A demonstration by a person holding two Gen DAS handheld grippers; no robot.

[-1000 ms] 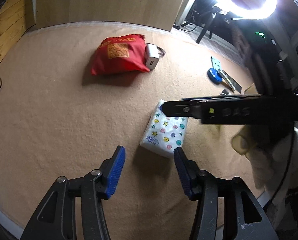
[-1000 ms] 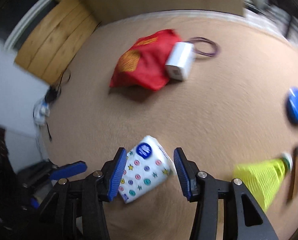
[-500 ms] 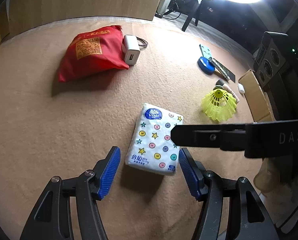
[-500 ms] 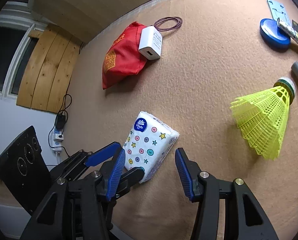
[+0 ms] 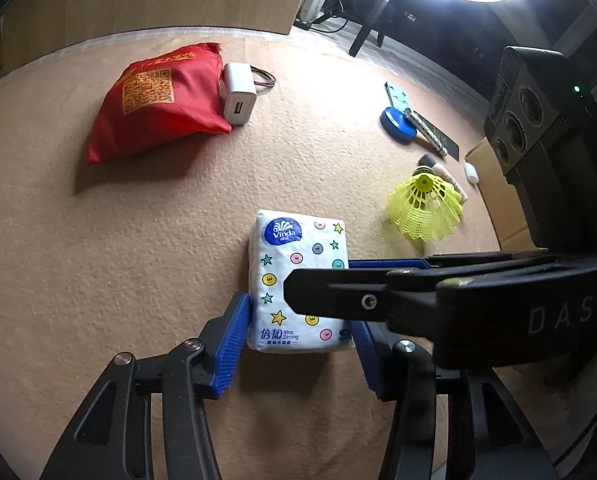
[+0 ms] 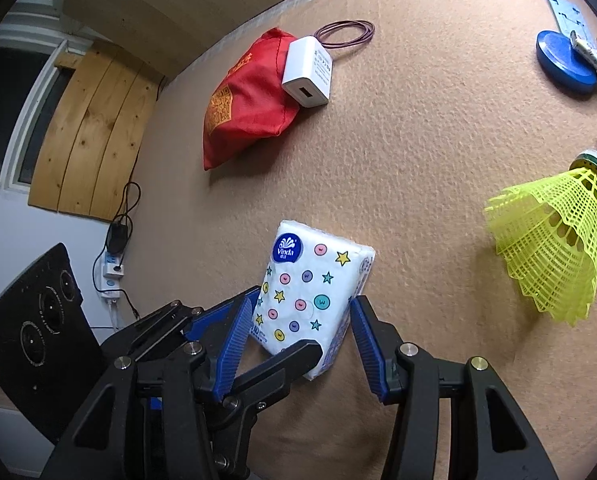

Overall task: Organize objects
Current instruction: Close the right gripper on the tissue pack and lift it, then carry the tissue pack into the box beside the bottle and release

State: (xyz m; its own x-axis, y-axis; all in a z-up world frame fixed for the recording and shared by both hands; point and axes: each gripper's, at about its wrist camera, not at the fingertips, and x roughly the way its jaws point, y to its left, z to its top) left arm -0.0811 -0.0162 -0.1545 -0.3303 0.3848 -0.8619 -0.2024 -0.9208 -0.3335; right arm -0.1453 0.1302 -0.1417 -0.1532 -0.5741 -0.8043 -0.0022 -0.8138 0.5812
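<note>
I'm closing both grippers, left (image 5: 296,334) and right (image 6: 296,338), around the tissue pack (image 5: 298,280) lying near-centre on the mat, jaws flanking it, not clearly clamped; shuttlecock (image 6: 554,248), pouch (image 5: 158,100), charger (image 5: 238,98) still unsorted.

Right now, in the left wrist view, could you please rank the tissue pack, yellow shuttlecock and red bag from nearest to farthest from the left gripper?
1. Tissue pack, between the left gripper fingers.
2. Yellow shuttlecock, ahead right.
3. Red bag, far ahead left.

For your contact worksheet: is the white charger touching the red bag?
Touching. In the right wrist view the white charger leans against the red bag with no gap between them.
</note>
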